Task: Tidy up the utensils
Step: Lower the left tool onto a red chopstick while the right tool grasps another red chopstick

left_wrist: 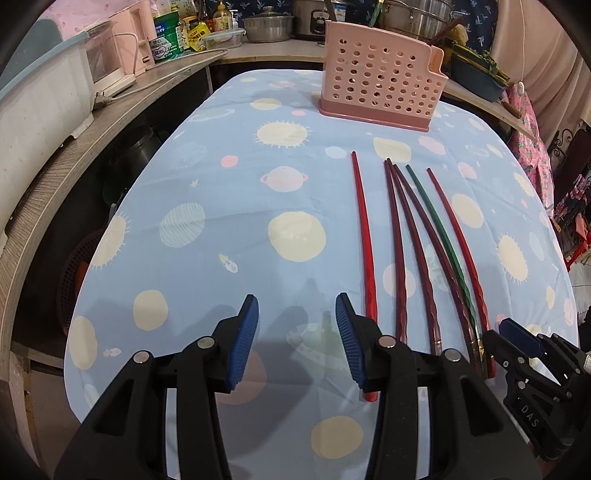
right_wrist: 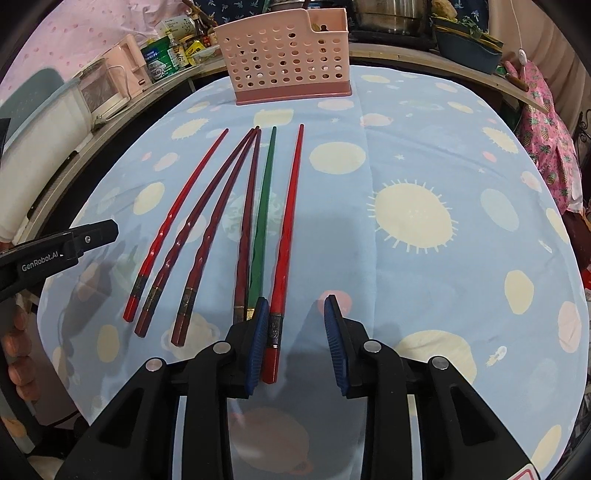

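Observation:
Several chopsticks lie side by side on the blue planet-print tablecloth (left_wrist: 221, 206): two red, several dark maroon, one green (right_wrist: 264, 206). A pink perforated utensil holder (left_wrist: 380, 85) (right_wrist: 284, 62) stands upright at the far side. My left gripper (left_wrist: 295, 306) is open over bare cloth, just left of the leftmost red chopstick (left_wrist: 364, 229). My right gripper (right_wrist: 295, 302) is open around the thick end of the rightmost red chopstick (right_wrist: 291, 206). That end lies close beside the left pad (right_wrist: 258, 332), and the right pad is clear of it.
A wooden counter (left_wrist: 48, 173) curves along the left with a white container (left_wrist: 40, 96), jars and a cable. Pots (left_wrist: 267, 26) and a dark bowl (right_wrist: 465, 51) stand behind the holder. Fingers of a hand (right_wrist: 16, 332) show at the left edge.

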`<act>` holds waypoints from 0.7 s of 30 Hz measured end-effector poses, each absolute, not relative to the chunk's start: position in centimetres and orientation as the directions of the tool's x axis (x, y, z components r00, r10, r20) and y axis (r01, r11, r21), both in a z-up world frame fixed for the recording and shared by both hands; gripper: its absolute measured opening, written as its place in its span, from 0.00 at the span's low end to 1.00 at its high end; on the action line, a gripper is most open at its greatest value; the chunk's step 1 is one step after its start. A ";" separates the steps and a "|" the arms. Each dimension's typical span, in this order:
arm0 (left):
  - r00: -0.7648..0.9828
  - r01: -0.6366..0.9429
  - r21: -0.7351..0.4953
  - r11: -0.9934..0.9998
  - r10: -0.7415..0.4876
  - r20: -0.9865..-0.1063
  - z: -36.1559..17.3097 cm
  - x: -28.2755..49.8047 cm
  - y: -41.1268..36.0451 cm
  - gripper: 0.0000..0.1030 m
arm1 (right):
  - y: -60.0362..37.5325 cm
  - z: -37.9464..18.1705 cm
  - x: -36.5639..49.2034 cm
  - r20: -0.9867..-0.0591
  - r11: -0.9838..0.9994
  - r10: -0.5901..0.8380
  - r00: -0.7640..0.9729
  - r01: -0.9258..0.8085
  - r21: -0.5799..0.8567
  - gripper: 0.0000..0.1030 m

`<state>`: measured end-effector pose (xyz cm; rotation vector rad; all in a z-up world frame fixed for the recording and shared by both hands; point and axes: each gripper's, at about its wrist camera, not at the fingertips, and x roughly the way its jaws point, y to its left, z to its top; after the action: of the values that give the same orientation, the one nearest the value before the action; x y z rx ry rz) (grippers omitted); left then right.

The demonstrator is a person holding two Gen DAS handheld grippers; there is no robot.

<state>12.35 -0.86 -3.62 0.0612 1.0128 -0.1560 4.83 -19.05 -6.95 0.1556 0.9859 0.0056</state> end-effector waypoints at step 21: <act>0.458 0.240 -0.048 0.970 -0.156 -0.875 -5.6 9.9 -2.8 0.52 | -20.0 -7.2 3.1 -0.824 0.984 0.061 0.563 0.103 0.143 0.07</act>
<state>9.90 -2.76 -5.57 0.0867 1.0677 -0.2442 3.12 -19.98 -7.15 0.1826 0.9739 -0.0252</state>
